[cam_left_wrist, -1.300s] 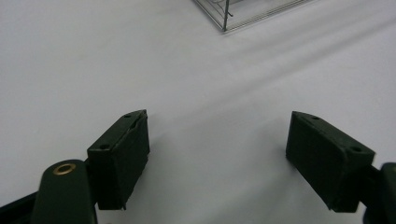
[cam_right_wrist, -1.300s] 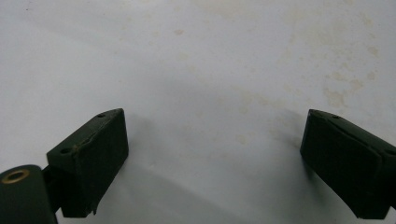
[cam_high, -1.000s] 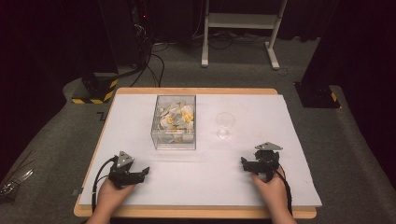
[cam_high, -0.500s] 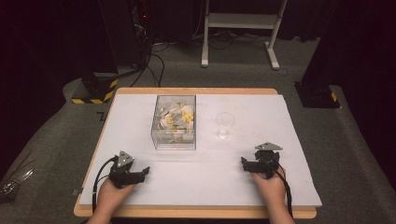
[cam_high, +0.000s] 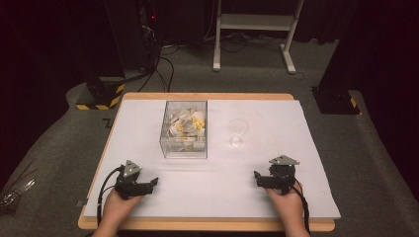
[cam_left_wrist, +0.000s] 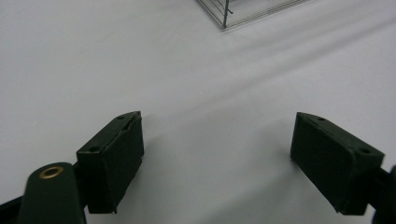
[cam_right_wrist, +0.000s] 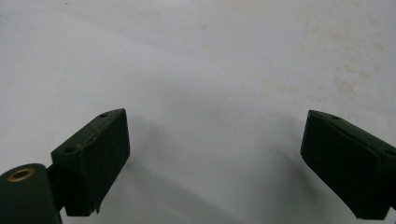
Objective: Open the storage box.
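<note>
Left hand-held gripper (cam_high: 154, 182): released, nothing between the jaws, which have just been opening wider; low over the near left of the desk (cam_high: 217, 197).
Right hand-held gripper (cam_high: 256, 176): released, empty, low over the near right.
Clear box (cam_high: 185, 129): mid-desk, well ahead of the left one, heaped with pale and yellow pieces.
Clear cup (cam_high: 237, 132): just right of the box, apart from it.
Risk: the cup looks light and nearly see-through, so a misjudged reach could knock it over; a hard squeeze might crush it.
Risk: smooth box walls may slip from the pads.
Hard to tell: what the pieces are; whether the box has a lid; whether the cup holds anything.
Cut off: the left gripper view catches only one corner of the box.
</note>
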`<state>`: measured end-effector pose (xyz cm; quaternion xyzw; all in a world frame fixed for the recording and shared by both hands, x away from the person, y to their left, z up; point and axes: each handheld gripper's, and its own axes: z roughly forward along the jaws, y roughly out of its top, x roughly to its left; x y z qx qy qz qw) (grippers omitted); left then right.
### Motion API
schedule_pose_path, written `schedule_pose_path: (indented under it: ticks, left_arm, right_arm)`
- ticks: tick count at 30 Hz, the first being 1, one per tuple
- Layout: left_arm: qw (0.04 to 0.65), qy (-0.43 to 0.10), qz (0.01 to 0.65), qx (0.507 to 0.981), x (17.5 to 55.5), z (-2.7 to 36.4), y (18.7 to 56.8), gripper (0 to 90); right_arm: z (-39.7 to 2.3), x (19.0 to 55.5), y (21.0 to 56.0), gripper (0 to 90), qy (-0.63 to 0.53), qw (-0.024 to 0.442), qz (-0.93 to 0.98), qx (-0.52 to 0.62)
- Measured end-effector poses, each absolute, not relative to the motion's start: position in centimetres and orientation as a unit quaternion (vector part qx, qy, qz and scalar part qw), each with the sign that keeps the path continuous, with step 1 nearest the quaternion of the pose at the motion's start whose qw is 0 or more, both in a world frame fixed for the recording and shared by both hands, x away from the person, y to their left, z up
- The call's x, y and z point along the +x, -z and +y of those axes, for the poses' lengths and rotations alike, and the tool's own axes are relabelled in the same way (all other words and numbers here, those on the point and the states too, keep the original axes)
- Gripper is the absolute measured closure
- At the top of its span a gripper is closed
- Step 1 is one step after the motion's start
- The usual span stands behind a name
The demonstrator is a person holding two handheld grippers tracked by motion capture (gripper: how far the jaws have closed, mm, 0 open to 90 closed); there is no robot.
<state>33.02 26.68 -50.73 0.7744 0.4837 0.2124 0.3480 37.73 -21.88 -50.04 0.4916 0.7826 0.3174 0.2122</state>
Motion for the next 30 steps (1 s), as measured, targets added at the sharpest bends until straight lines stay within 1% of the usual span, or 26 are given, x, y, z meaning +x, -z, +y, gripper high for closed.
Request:
schedule_pose_path:
  ticks: [1, 6, 10, 13, 16, 19, 20, 30]
  left_arm:
    - [0.357, -0.211, 0.482, 0.772, 33.0, 26.8, 50.6, 17.3]
    - [0.365, -0.211, 0.475, 0.772, 32.9, 26.9, 50.5, 17.3]
    - [0.374, -0.208, 0.468, 0.773, 32.8, 26.7, 50.2, 17.3]
    - [0.389, -0.210, 0.457, 0.772, 32.4, 26.3, 49.7, 17.2]
    - [0.392, -0.209, 0.453, 0.773, 32.4, 26.1, 49.6, 17.2]
    - [0.398, -0.198, 0.447, 0.776, 32.5, 25.9, 49.6, 16.9]
    - [0.411, -0.186, 0.443, 0.775, 32.5, 25.6, 49.5, 16.0]
    - [0.408, -0.182, 0.435, 0.782, 32.7, 24.4, 48.9, 15.3]
  right_arm:
    - [-21.9, 37.7, 50.2, 8.3, -0.314, 0.216, 0.786, 0.486]
    - [-21.7, 37.7, 50.4, 8.0, -0.308, 0.218, 0.787, 0.488]
    - [-21.9, 37.8, 50.4, 7.6, -0.311, 0.210, 0.785, 0.493]
    - [-21.9, 37.8, 50.5, 7.5, -0.312, 0.209, 0.785, 0.493]
    - [-21.9, 37.8, 50.5, 7.6, -0.312, 0.209, 0.785, 0.492]
    - [-21.9, 37.8, 50.5, 7.6, -0.312, 0.210, 0.785, 0.492]
    - [-21.9, 37.8, 50.5, 7.6, -0.312, 0.210, 0.785, 0.493]
    - [-21.9, 37.8, 50.5, 7.6, -0.312, 0.209, 0.785, 0.493]
